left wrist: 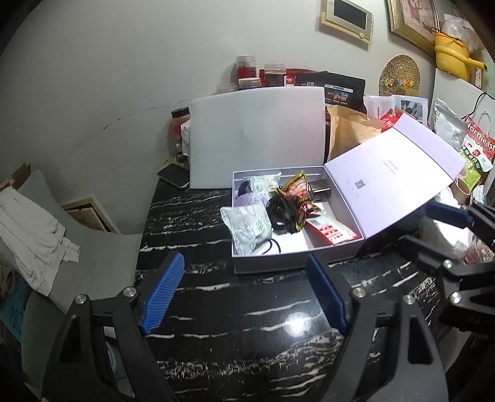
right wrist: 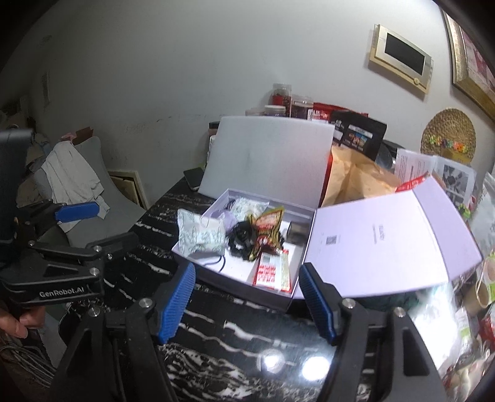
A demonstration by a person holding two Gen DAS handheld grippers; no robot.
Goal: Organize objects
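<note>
A: Left gripper (left wrist: pixel 244 293) is hovering over the black marble table (left wrist: pixel 247 340), jaws gaping wide, gripping nothing.

B: The grey box (left wrist: pixel 297 263) is sitting just ahead, lid (left wrist: pixel 393 176) hanging open, packets inside. Right gripper (right wrist: pixel 247 303) is spread wide too, empty.

Black marble-look surface (left wrist: pixel 216 309) w/ white veins; white board (left wrist: pixel 256 136) upright at back, jars (left wrist: pixel 246 66) behind it; phone (left wrist: pixel 174 176) lying left of board; brown paper bag (left wrist: pixel 349 133) to its right; woven disc (left wrist: pixel 399 74) & framed panel (left wrist: pixel 346 18) on wall; grey chair (right wrist: pixel 92 185) w/ white cloth (right wrist: pixel 71 173) draped over it.
</note>
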